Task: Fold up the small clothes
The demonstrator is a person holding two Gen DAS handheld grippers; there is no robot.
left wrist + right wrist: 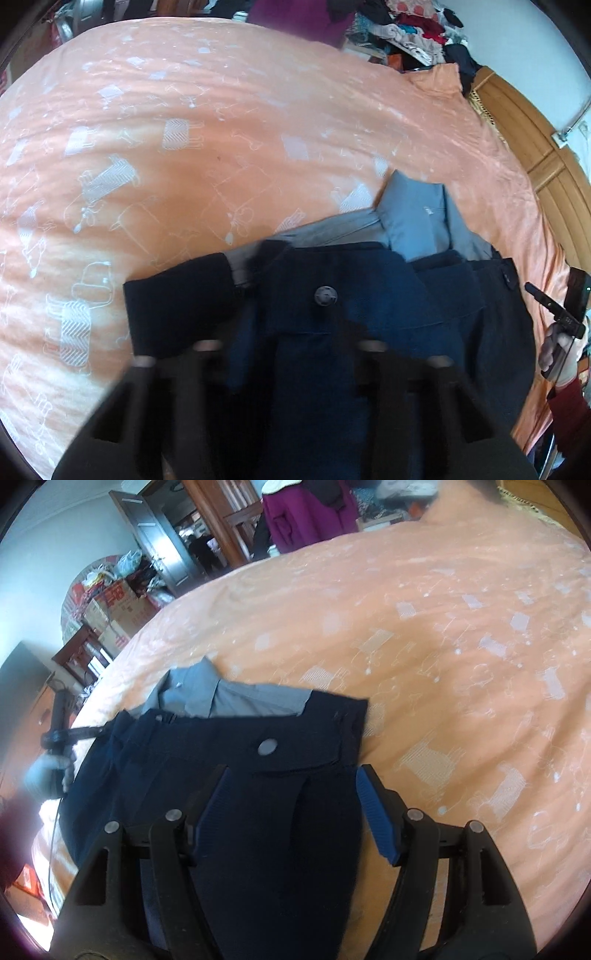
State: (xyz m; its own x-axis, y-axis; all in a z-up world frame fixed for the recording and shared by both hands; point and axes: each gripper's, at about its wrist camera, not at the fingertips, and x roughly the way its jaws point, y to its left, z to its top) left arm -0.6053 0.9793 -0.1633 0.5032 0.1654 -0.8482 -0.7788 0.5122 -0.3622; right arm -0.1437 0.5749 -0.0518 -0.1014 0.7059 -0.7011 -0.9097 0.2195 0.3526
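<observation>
Navy shorts [369, 295] with a round button [325, 296] lie on top of a grey garment [413, 221] on the orange bedspread [221, 129]. My left gripper [291, 343] is low over the shorts, blurred and dark against the cloth, so its jaws are unreadable. In the right wrist view the same shorts [280, 834] run between the blue pads [373, 808] of my right gripper [294, 771], which stands open and hovers at the waistband below the button [267, 746]. The grey garment [236, 698] sticks out behind. The left gripper [59, 731] also shows at the shorts' left corner.
A wooden bed frame [535, 147] runs along the right, with piled clothes [413, 26] behind it. Cardboard boxes [118, 609], a doorway [199, 546] and a purple garment [303, 513] lie beyond the bed. A gloved hand [557, 350] holds the other gripper.
</observation>
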